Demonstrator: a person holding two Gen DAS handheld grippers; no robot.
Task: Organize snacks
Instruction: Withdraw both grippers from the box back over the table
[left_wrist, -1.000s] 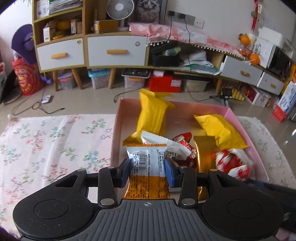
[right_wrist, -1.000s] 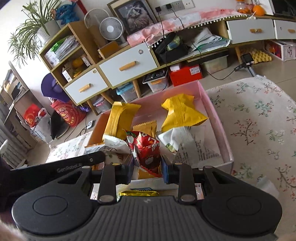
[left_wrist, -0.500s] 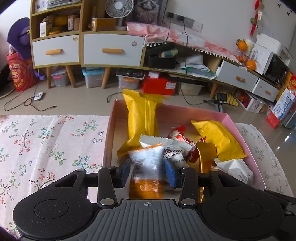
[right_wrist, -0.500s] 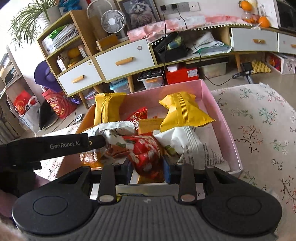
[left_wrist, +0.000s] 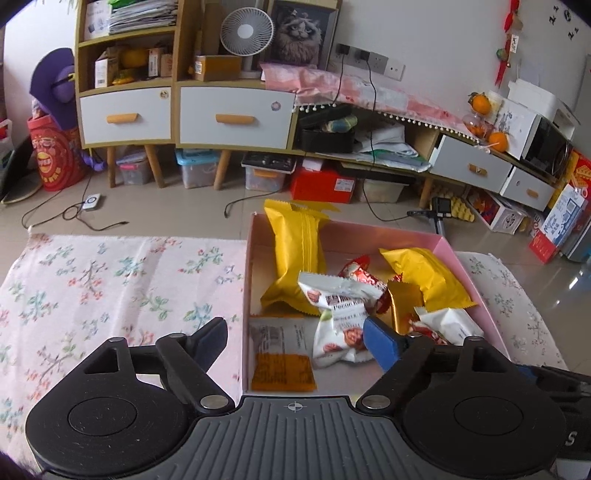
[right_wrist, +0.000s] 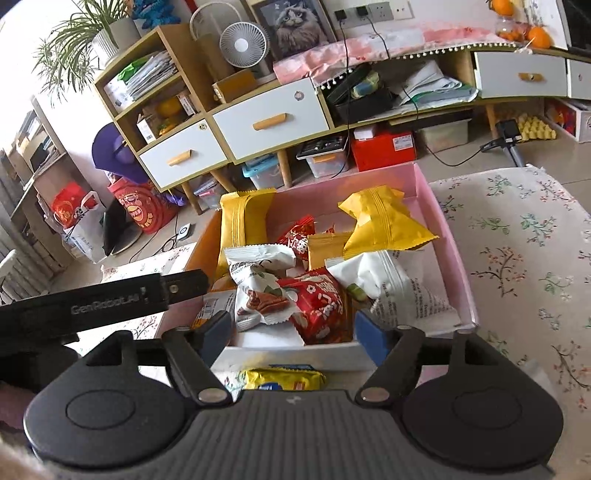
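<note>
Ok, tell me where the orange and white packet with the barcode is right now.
In the left wrist view, the orange and white packet lies flat in the near left corner of the pink box, free between the opening left gripper jaws, beside the pecan packet.

Pink box (left_wrist: 476, 291): matt card walls. Inside it, yellow packets (left_wrist: 295, 266) and a red packet (right_wrist: 321, 306) of glossy crinkled film; white packets (left_wrist: 340, 295) of smoother film. Beside the box, a floral cloth (left_wrist: 110, 280), soft and matt. Behind it, wooden cabinet (left_wrist: 177, 107) with smooth white drawer fronts; glossy floor tiles (left_wrist: 166, 206).
</note>
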